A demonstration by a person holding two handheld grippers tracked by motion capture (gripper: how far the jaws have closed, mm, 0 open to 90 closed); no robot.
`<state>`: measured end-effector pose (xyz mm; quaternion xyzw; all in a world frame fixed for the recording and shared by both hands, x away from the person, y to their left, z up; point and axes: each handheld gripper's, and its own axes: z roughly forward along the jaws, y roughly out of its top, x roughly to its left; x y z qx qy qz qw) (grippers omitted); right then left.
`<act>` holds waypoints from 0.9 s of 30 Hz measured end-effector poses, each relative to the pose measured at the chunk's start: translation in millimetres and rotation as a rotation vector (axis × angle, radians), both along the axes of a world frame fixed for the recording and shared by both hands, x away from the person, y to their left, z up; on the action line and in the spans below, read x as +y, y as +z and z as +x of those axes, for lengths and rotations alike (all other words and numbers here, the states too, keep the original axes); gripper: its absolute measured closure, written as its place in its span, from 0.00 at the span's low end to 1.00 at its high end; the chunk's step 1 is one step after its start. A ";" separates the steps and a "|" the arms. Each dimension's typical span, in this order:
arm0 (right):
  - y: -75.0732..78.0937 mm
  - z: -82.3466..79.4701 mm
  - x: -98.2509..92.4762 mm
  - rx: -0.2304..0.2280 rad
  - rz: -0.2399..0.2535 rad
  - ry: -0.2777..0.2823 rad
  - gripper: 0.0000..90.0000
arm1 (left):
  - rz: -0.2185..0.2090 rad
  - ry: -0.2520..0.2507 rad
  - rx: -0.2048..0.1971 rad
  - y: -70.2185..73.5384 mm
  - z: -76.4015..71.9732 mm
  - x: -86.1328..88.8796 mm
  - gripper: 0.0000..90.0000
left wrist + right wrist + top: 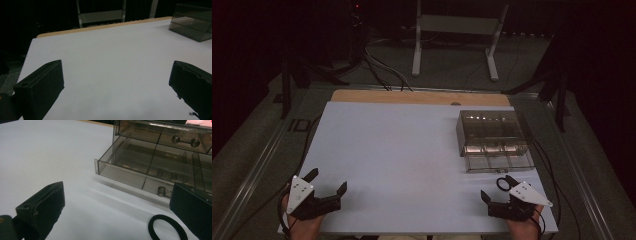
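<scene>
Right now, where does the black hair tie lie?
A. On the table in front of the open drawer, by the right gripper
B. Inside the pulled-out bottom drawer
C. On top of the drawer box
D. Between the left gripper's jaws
A: the hair tie lies flat on the table, just before the open drawer, beside the right gripper, whose jaws stand open.

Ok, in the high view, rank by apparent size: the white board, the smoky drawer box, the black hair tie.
1. white board, by far the largest.
2. smoky drawer box, its bottom drawer pulled open.
3. black hair tie, smallest, by the right tool.
</scene>
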<state>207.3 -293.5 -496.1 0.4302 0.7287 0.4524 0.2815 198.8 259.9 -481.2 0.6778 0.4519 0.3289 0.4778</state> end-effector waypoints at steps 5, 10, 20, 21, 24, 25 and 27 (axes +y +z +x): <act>0.5 -0.5 0.5 -0.008 -0.004 0.004 0.01 | -0.002 0.014 -0.007 -0.5 -0.6 2.4 0.01; 1.7 -1.5 0.9 -0.016 0.015 0.006 0.01 | -0.005 0.025 -0.005 -1.7 0.7 3.8 0.01; 5.4 -4.1 3.5 -0.038 0.006 0.014 0.01 | 0.000 0.024 -0.006 -1.3 0.7 3.9 0.02; 6.0 -4.1 3.5 -0.037 0.008 0.013 0.01 | -0.002 0.023 -0.004 -1.4 0.9 4.2 0.02; 7.7 -4.7 3.2 -0.036 0.005 0.011 0.01 | 0.001 0.026 -0.004 -1.7 1.0 4.4 0.01; 8.1 -5.0 2.9 -0.035 0.004 0.010 0.01 | 0.017 0.039 -0.004 -1.5 0.9 3.6 0.00; 8.9 -5.5 2.0 -0.035 0.003 0.007 0.01 | 0.020 0.039 -0.004 -1.6 0.9 2.6 0.00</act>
